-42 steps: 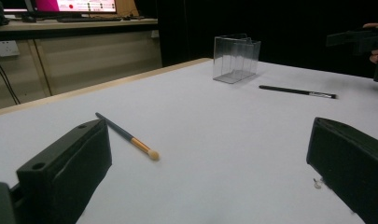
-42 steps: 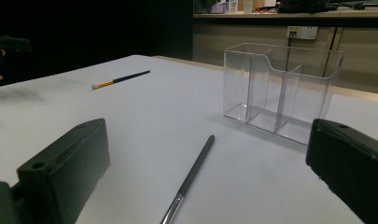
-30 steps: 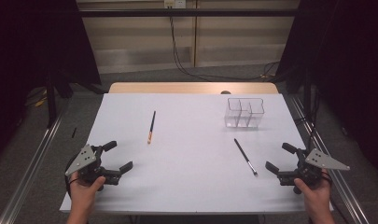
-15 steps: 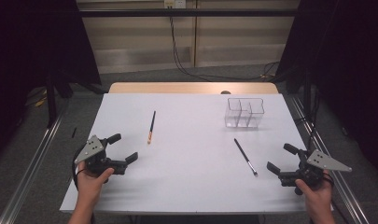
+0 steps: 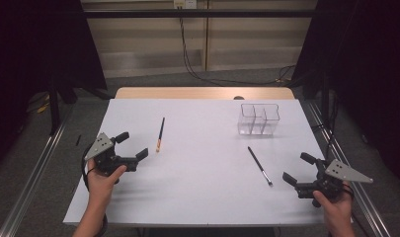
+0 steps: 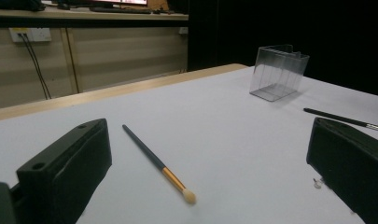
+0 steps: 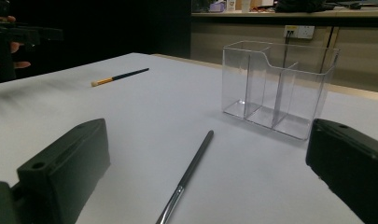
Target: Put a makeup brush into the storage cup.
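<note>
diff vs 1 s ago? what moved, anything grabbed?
The left gripper moved forward and inward across the table, toward the orange-tipped brush; its jaws are open and it holds nothing. Nothing was grabbed or released. The right gripper stayed put near the table's right edge, open. The orange-tipped brush, the silver-tipped brush and the clear organizer lie where they were.

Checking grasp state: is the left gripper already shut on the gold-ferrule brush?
No. The left gripper is open, and the brush lies loose on the white table between its jaws, untouched.
</note>
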{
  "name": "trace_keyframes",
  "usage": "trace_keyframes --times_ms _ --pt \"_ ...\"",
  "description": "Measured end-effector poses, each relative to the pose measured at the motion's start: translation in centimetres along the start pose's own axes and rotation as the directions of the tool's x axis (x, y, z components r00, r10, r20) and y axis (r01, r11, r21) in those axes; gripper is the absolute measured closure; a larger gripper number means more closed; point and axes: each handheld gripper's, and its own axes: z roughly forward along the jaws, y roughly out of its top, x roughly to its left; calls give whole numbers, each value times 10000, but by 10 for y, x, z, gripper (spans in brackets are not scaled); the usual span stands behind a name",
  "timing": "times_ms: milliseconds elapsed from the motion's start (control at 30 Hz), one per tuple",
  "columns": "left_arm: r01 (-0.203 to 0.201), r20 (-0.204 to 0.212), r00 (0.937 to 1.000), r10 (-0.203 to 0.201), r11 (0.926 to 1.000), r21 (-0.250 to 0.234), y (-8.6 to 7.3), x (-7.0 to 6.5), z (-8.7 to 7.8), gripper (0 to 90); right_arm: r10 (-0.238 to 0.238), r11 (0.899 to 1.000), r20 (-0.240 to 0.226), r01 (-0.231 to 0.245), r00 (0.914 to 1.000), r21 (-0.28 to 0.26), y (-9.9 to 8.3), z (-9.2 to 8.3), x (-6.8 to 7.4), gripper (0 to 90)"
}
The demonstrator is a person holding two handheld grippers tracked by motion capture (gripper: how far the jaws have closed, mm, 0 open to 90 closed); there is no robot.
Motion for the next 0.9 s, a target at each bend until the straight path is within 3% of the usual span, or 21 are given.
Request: trace_keyframes --times_ms 567,900 --pt "108 -133 9999 -107 9999 106 6 4 42 0 -84 10000 -60 84 9999 1 0 0 0 0" --pt "240 -536 9983 -244 9997 -89 12 16 59 0 -100 9999 -97 100 9999 22 0 0 0 0"
